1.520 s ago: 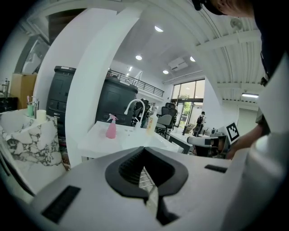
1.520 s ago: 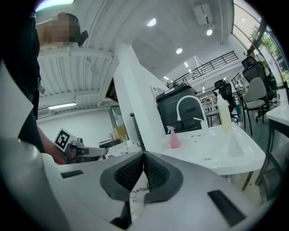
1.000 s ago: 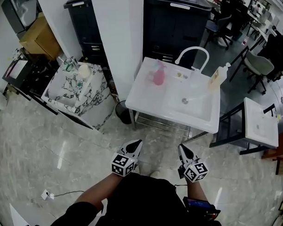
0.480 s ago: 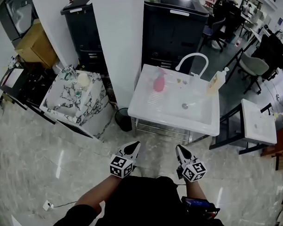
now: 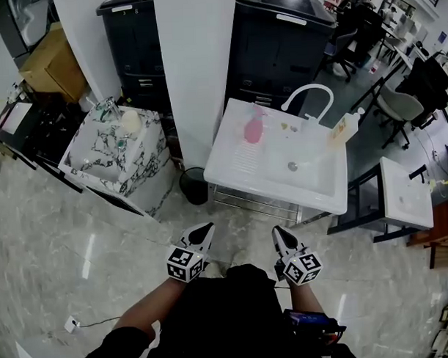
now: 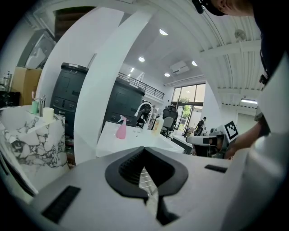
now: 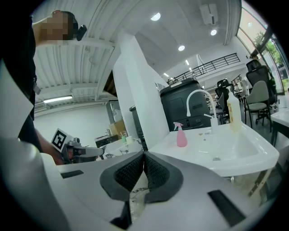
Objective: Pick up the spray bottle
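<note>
A pink spray bottle stands upright on the left drainer of a white sink unit. It also shows small and far off in the left gripper view as the spray bottle, and in the right gripper view as the spray bottle. My left gripper and right gripper are held side by side low in the head view, well short of the sink, both pointing toward it. Both are shut with nothing between the jaws. The left gripper and right gripper show their pads touching.
A white curved tap and a yellowish soap bottle stand at the sink's back. A white pillar rises left of the sink, a marble-pattern counter further left, a black bin between. A small white table and chairs are at right.
Both grippers and the person have moved forward over the floor, so the sink unit and spray bottle sit slightly nearer and lower in the head view. Both grippers stay shut.
</note>
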Tool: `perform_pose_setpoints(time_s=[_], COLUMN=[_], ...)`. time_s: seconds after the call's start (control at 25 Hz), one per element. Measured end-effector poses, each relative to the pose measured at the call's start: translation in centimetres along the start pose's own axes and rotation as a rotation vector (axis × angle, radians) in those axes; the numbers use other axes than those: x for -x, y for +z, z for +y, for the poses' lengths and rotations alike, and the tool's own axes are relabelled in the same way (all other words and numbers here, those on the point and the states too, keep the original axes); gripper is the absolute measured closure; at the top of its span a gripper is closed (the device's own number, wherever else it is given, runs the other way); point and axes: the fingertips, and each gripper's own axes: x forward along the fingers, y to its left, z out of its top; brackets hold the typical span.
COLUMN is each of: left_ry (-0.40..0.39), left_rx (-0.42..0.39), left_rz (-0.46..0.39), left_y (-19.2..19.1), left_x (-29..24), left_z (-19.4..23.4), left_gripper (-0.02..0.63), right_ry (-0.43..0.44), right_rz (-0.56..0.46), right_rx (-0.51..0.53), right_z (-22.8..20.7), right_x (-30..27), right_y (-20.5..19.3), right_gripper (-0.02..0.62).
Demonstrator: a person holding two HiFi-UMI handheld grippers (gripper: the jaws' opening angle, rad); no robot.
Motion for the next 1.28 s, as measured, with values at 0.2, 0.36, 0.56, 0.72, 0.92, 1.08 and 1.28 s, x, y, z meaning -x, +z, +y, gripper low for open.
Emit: perform_pose_setpoints(time_s=[0.2, 0.36, 0.56, 0.72, 0.92, 1.08, 1.28], left_ry=[0.028, 0.054, 0.087, 0.120, 0.144, 0.145, 0.134], left_rx=[0.009, 0.020, 0.020, 0.019, 0.013, -0.002, -0.021], left_rz=[0.003, 0.017, 0.013, 0.009, 0.017, 0.018, 0.031], left_y=[-0.2, -0.5, 0.4, 1.4, 3.1, 5.1, 6.8], left_x=[0.2, 0.1, -0.8, -2.1, -4.9, -8.0, -11.7], left_z=[1.3, 2.3, 4.2, 6.2, 8.4, 9.5, 9.9], left_gripper=[0.598, 0.598, 0.598, 0.598, 0.598, 0.598, 0.598], right_ry=[0.017, 0.040, 0.091, 0.114, 0.137, 0.143, 0.149], right_rz=[0.015, 0.032, 0.034, 0.034, 0.042, 0.029, 0.018], right_rx=[-0.004, -0.018, -0.009, -0.005, -0.016, -0.032, -0.047], right_z=[-0.3, -0.5, -0.9, -2.4, -4.9, -7.2, -10.2], right_x=[-1.7, -3.5, -7.2, -10.1, -13.1, -15.4, -17.4], right_y=[0.0, -0.2, 0.6, 1.4, 2.4, 3.6, 4.8], right_gripper=[0.569, 0.569, 0.569, 0.569, 0.569, 0.569, 0.569])
